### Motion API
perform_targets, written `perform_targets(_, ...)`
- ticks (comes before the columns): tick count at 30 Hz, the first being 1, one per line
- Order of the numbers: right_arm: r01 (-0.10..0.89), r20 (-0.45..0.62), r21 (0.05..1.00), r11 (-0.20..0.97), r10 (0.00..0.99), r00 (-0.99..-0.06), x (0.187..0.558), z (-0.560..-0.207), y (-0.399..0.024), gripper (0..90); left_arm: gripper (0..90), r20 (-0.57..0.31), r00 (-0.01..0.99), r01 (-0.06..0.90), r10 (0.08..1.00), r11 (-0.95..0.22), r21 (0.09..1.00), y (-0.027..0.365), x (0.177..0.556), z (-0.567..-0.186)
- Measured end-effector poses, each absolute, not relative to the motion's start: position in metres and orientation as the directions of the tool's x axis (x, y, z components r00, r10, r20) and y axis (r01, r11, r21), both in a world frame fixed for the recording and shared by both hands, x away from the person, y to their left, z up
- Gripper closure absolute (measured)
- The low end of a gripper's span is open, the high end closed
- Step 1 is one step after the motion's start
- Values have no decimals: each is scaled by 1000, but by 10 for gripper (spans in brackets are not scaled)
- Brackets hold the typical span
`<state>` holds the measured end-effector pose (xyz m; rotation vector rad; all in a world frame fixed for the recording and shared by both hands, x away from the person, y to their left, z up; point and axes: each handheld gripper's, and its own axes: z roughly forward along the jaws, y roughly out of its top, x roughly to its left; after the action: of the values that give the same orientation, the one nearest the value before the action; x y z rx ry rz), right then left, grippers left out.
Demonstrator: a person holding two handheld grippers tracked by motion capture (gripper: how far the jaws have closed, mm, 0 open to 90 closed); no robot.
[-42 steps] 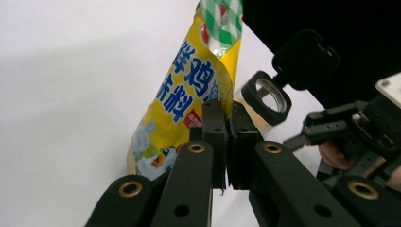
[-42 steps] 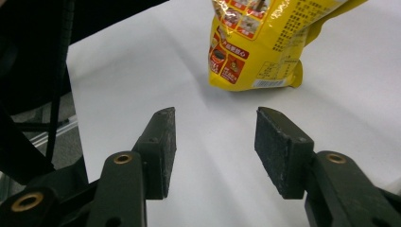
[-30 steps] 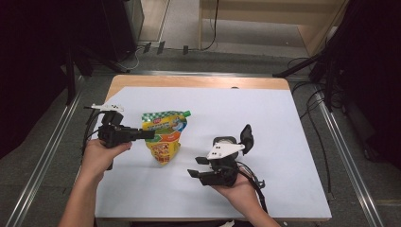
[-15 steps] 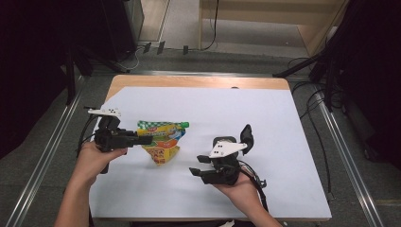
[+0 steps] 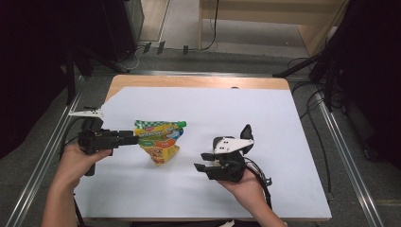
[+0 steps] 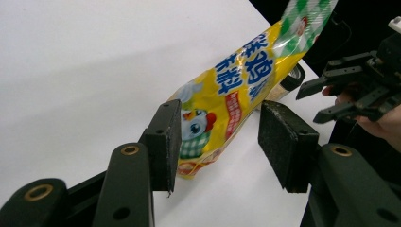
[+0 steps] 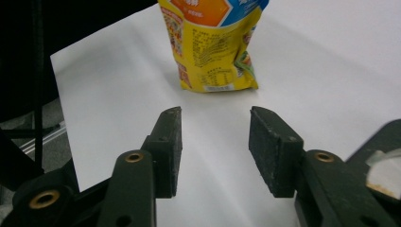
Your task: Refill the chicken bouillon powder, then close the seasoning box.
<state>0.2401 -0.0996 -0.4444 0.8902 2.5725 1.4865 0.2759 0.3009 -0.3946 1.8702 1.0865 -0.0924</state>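
While the left gripper (image 6: 215, 142) has just been opening its jaws and seemingly freed the yellow pouch (image 5: 160, 140) on the counter (image 5: 265, 118), the right gripper (image 7: 215, 146) waits nearby, jaws apart and empty.

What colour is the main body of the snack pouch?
Mainly yellow, on the pouch, clearest in the left gripper view.

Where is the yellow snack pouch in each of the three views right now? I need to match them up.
High view: the yellow snack pouch stands left of centre on the white table cover, just off the left gripper.
Left gripper view: the pouch leans from centre to the top right, beyond the open jaws.
Right gripper view: its back is at top centre, ahead of the open jaws.
Shared landmark: the white table cover.
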Motion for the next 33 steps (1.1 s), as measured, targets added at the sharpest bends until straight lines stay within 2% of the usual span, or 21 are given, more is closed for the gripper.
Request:
perform_targets(2,469,255,802,369,498,-829,242,-443,-102,595,502,-487,599,720,636,-160,676,303,275,-393)
perform_targets(9,484,277,801,354,497,-822,244,-437,-110,638,500,-444,572,718,690,-160,678,307,277,-397)
perform_targets(15,501,292,789,357,500,-815,247,-426,-120,691,495,-436,568,717,698,-160,678,305,282,-403)
perform_targets(23,520,308,784,339,516,-799,254,-405,-142,900,483,-423,562,717,711,-165,677,302,284,-410)
perform_targets(33,523,292,800,294,570,-768,263,-380,-182,900,463,-413,563,721,716,-182,668,296,288,-418)
